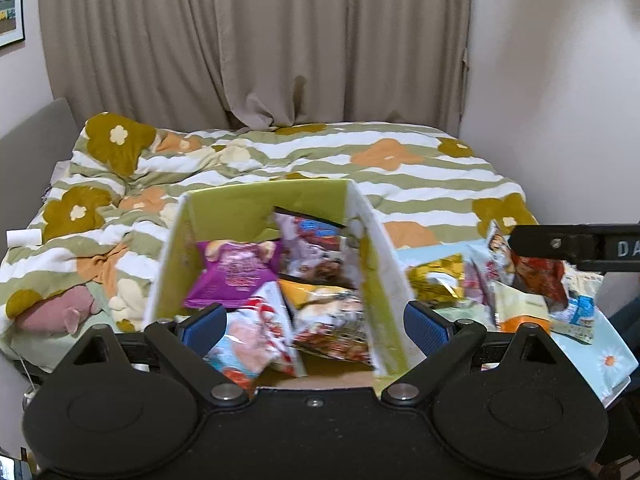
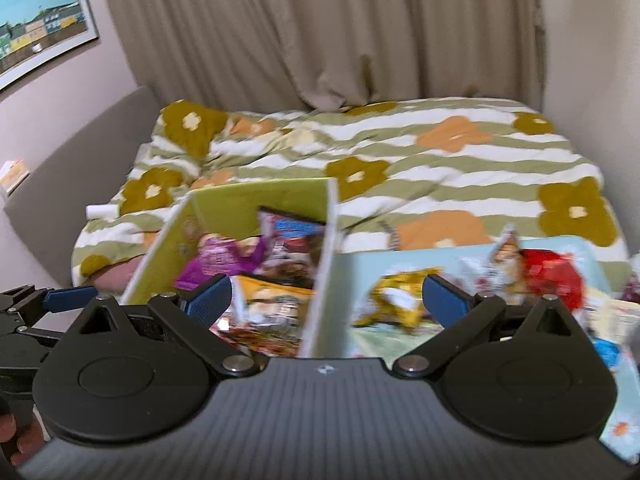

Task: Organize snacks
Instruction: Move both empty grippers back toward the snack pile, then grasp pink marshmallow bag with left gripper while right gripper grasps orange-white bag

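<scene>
A green cardboard box (image 1: 256, 216) stands open on a bed, just ahead of both tools. Inside it lie several snack packets: a purple packet (image 1: 234, 276) at the left, a dark-topped packet (image 1: 310, 248) leaning against the back wall, an orange-and-red packet (image 1: 332, 320) and a red-and-white packet (image 1: 256, 332) nearest the camera.

To the right of the box, a pale blue cloth (image 1: 604, 352) holds more loose snacks: a gold foil packet (image 1: 436, 284), a red packet (image 1: 540, 276) and others, blurred.

The left tool (image 1: 314, 320) hovers over the near part of the box, its 2 blue-padded fingers spread wide with nothing between them. The right tool (image 2: 326, 300) is also spread wide and holds nothing; the box's white right wall (image 2: 320, 280) stands upright between its fingers.

Behind lies a striped floral duvet (image 1: 280, 156), beige curtains (image 1: 256, 40), a pink soft toy (image 1: 60, 312) at left, and a framed picture (image 2: 36, 40) on the wall.
</scene>
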A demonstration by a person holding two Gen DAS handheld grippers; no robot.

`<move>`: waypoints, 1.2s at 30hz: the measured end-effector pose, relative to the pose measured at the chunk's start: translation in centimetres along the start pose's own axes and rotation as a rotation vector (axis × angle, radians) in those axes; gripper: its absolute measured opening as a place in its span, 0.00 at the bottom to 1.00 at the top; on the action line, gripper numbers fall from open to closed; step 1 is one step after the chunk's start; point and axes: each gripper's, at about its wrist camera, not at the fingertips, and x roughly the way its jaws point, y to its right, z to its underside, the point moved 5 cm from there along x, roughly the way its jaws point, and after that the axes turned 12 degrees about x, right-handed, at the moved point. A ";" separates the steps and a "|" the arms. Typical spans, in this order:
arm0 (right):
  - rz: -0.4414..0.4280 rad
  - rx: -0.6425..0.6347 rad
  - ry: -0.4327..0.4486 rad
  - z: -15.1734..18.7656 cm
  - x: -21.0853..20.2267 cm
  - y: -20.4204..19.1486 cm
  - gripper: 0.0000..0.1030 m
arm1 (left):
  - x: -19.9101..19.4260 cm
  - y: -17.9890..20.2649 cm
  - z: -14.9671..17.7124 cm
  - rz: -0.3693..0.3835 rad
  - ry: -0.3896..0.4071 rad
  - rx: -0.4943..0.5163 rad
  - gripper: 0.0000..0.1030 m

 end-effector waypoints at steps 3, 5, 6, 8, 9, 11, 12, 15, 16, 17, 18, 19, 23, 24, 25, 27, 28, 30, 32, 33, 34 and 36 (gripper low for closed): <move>0.018 0.014 0.005 -0.3 -1.2 3.3 1.00 | 0.1 2.5 0.0 0.002 -0.008 -0.010 0.95; 0.028 0.025 -0.002 -0.3 -1.6 5.5 1.00 | 0.3 4.4 0.0 0.007 -0.019 -0.019 0.95; 0.033 0.030 -0.010 -0.3 -1.7 6.7 1.00 | 0.5 5.4 0.0 0.009 -0.023 -0.020 0.95; 0.039 0.035 -0.027 -0.3 -1.7 8.7 1.00 | 0.9 7.1 0.0 0.010 -0.035 -0.015 0.95; 0.044 0.038 -0.031 -0.3 -1.8 9.6 1.00 | 1.1 8.0 0.0 0.011 -0.041 -0.011 0.95; 0.053 0.047 -0.036 -0.2 -1.8 11.5 1.00 | 1.6 9.8 0.2 0.013 -0.049 -0.002 0.95; 0.059 0.051 -0.037 -0.1 -1.8 12.4 1.00 | 2.0 10.7 0.3 0.015 -0.053 0.003 0.95; 0.083 0.047 -0.046 0.3 -1.4 14.7 1.00 | 2.8 13.0 0.7 0.024 -0.062 0.023 0.95; 0.089 0.047 -0.049 0.4 -1.1 15.2 1.00 | 3.3 13.8 0.9 0.026 -0.067 0.035 0.95; 0.092 0.047 -0.054 0.6 -0.8 15.9 1.00 | 3.7 14.4 1.1 0.027 -0.073 0.047 0.95; 0.096 0.049 -0.058 0.7 -0.5 16.5 1.00 | 4.1 15.0 1.4 0.028 -0.079 0.059 0.95; 0.098 0.051 -0.062 1.0 -0.1 17.0 1.00 | 4.6 15.6 1.7 0.031 -0.084 0.074 0.95; 0.105 0.070 -0.078 1.8 1.4 18.7 1.00 | 6.8 17.5 3.1 0.045 -0.115 0.124 0.95; 0.108 0.077 -0.082 2.1 1.9 19.0 1.00 | 7.4 17.8 3.4 0.049 -0.124 0.133 0.95; 0.112 0.083 -0.086 2.3 2.5 19.3 1.00 | 8.0 18.1 3.8 0.053 -0.136 0.145 0.95; 0.119 0.091 -0.092 3.0 3.5 19.7 1.00 | 9.0 18.5 4.5 0.058 -0.153 0.163 0.95; 0.123 0.096 -0.093 3.3 4.0 19.8 1.00 | 9.5 18.6 4.8 0.059 -0.161 0.174 0.95; 0.124 0.107 -0.096 3.9 4.9 20.1 1.00 | 10.4 18.9 5.4 0.054 -0.173 0.200 0.95; 0.127 0.120 -0.095 4.4 5.6 20.3 1.00 | 11.2 19.0 5.8 0.042 -0.178 0.231 0.94; 0.130 0.124 -0.096 4.6 6.0 20.3 1.00 | 11.6 19.1 5.9 0.037 -0.180 0.248 0.94; 0.134 0.129 -0.095 4.7 6.4 20.3 1.00 | 11.9 19.3 6.1 0.035 -0.182 0.265 0.94; 0.143 0.137 -0.093 4.9 7.0 20.4 1.00 | 12.4 19.6 6.4 0.036 -0.189 0.294 0.94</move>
